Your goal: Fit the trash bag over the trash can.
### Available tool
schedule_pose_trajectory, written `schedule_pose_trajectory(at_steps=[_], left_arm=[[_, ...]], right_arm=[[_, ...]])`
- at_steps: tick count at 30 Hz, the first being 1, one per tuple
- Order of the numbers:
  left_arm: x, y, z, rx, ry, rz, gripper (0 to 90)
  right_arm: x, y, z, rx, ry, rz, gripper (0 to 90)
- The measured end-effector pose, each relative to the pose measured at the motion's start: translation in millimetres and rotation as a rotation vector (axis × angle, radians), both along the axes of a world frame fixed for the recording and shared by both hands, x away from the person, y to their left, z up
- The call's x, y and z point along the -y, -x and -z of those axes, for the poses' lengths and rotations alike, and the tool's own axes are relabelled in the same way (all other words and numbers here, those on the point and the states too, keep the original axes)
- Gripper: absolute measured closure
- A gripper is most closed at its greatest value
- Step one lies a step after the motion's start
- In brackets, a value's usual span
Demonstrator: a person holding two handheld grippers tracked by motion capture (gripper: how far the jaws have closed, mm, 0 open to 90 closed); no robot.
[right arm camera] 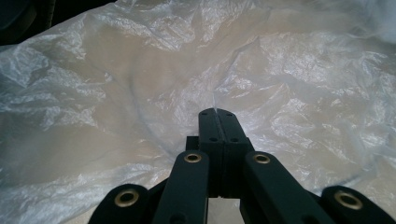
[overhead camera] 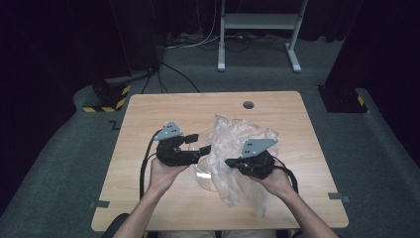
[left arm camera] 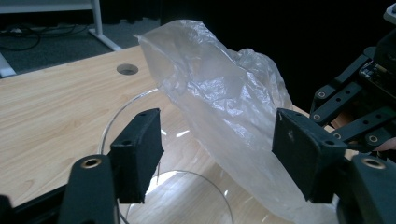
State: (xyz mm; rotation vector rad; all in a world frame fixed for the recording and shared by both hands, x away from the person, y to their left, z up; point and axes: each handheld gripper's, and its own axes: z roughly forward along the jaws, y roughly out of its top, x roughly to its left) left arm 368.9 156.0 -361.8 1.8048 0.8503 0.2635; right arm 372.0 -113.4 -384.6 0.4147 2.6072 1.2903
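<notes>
With the clear glass bowl [left arm camera: 140,140] mid-desk [overhead camera: 148,114], the right gripper [right arm camera: 217,114], jaws clamped on the thin plastic bag [overhead camera: 237,144], drapes it over the bowl while the left gripper [left arm camera: 217,154] hovers half-open astride the rim; next, probably pinching the bag's edge.

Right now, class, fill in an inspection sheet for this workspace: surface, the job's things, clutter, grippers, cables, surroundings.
Surface: wooden table with a round hole near its far edge.
Job's things: crumpled clear plastic bag draped over a clear round container.
Clutter: nothing seen.
Grippers: left gripper open, jaws either side of the bag; right gripper shut on the plastic bag.
Cables: black cable trailing from the left gripper; more on the floor.
Surroundings: grey carpet, white frame, dark curtains.
</notes>
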Motion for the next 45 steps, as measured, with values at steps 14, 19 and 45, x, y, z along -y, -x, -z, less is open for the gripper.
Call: schedule_pose_trajectory(at_steps=[14, 19, 45], left_arm=[[8.6, -12.2, 18.2, -0.09, -0.116, 0.031, 85.4], [-2.8, -10.6, 10.1, -0.064, 0.029, 0.013, 68.8], [9.6, -12.6, 9.5, -0.116, -0.092, 0.032, 73.2]], right_arm=[[-1.7, -2.3, 1.1, -0.018, 0.0, -0.004, 89.9], [-1.6, -2.9, 0.9, -0.023, 0.001, -0.006, 90.0], [-11.8, -5.1, 1.9, -0.041, 0.025, -0.044, 89.9]])
